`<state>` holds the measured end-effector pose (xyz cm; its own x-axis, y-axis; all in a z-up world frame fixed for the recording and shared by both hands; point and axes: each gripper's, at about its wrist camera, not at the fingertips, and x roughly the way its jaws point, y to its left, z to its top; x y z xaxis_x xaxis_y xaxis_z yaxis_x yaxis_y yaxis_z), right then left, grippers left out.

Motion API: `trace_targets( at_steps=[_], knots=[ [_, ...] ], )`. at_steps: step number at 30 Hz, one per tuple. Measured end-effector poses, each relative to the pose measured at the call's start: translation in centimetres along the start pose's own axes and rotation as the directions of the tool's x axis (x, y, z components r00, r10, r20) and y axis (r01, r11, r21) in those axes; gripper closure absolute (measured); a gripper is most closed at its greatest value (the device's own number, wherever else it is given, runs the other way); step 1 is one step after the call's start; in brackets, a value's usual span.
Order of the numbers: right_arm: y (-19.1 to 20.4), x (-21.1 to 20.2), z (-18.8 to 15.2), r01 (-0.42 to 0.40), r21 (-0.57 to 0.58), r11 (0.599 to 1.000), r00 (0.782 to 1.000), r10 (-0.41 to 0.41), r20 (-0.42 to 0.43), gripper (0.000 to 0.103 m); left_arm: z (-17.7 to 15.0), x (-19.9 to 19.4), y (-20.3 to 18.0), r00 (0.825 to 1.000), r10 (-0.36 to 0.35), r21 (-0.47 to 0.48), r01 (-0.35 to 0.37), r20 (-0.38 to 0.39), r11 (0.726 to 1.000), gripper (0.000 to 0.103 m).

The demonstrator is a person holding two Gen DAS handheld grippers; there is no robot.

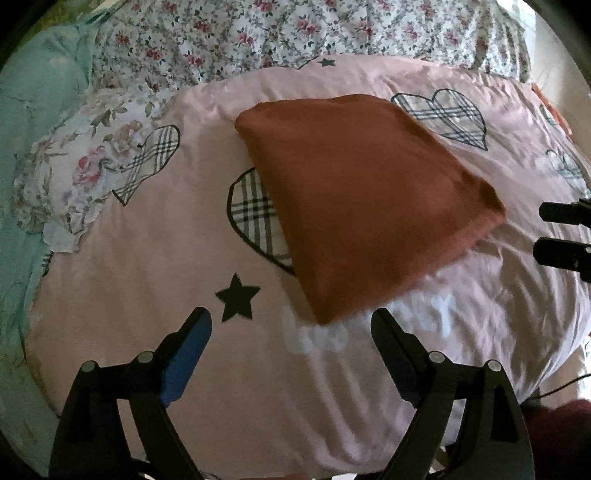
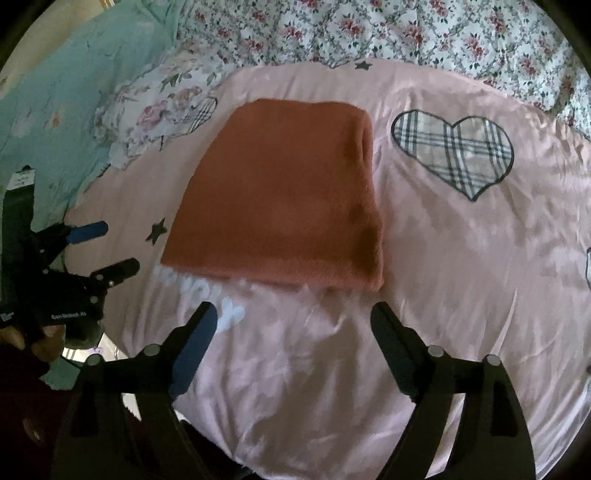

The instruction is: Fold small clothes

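A rust-orange garment (image 1: 362,195) lies folded into a flat rectangle on the pink bedcover (image 1: 147,295). In the left wrist view my left gripper (image 1: 291,317) hovers open just short of the garment's near corner, with only bedcover between its fingers. My right gripper (image 1: 541,232) pokes in at the right edge, beside the garment's right corner. In the right wrist view the garment (image 2: 280,199) lies straight ahead, its near edge just beyond my open right gripper (image 2: 294,308). My left gripper (image 2: 118,245) stands open to the garment's left, held by a hand.
The pink bedcover (image 2: 461,258) bears plaid hearts (image 2: 454,151) and black stars. A floral quilt (image 1: 295,33) is bunched along the far side, a floral pillow (image 1: 85,170) lies far left, and a teal blanket (image 2: 55,110) beyond it. The bed's edge drops off near right.
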<state>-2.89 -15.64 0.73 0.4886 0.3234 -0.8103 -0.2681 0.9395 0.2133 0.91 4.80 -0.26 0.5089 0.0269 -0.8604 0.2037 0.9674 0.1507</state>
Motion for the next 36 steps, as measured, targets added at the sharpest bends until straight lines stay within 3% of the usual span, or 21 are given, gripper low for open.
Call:
trace_targets(
  at_steps=[3, 12, 36],
  knots=[
    [-0.5, 0.7, 1.3, 0.010, 0.015, 1.000, 1.000, -0.010, 0.001, 0.015, 1.6, 0.8, -0.1, 0.999, -0.022, -0.018, 0.021, -0.029, 1.000, 0.013],
    [-1.0, 2.9, 4.1, -0.026, 0.043, 0.999, 0.999, 0.027, -0.024, 0.014, 5.1, 1.8, -0.1, 0.999, 0.022, -0.040, -0.023, -0.036, 0.999, 0.013],
    [-2.0, 6.5, 8.0, -0.046, 0.007, 0.999, 0.996, 0.047, -0.074, 0.013, 8.5, 5.2, -0.3, 0.999, 0.027, -0.052, -0.029, -0.041, 0.998, 0.011]
  ],
)
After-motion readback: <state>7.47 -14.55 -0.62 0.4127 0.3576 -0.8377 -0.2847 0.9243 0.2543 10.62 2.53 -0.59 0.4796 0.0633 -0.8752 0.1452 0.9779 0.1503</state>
